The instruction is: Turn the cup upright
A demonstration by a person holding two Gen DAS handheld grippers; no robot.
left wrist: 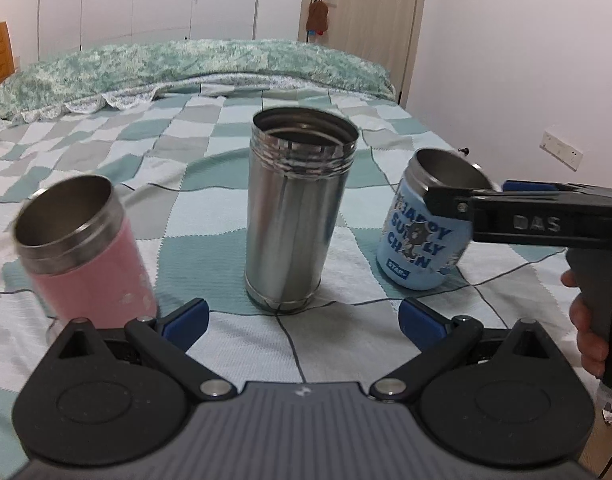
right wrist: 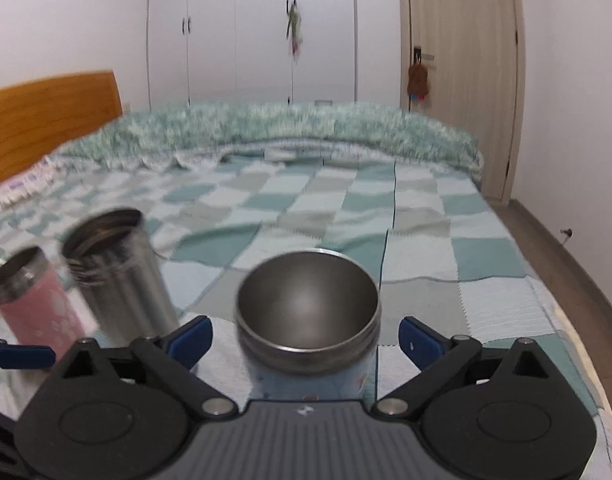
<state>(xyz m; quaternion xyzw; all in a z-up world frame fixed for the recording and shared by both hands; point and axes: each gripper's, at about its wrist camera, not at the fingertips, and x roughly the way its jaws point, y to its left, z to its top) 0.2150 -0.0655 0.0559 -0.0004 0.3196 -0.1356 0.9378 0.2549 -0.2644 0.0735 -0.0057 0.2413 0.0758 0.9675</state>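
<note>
even, soft indoor light, no hard shadows. fisheye bends walls, dark vignette at corners. right wrist view motion-blurred: blue cup, quilt smeared. left wrist view sharper; pink cup blurred. faint glare on steel cup.

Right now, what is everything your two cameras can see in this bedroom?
pink cup: one, pink with steel rim, left on the bed, mouth up
steel cup: one, bare silver, middle, upright
blue cup: one, light blue with lettering, right, mouth up
bed cover: one, green and white checks
blanket: one, fuzzy green, behind
wardrobe: white, far wall
door: one, pale wood
left gripper: open, holding nothing
right gripper: open around the blue cup
</note>
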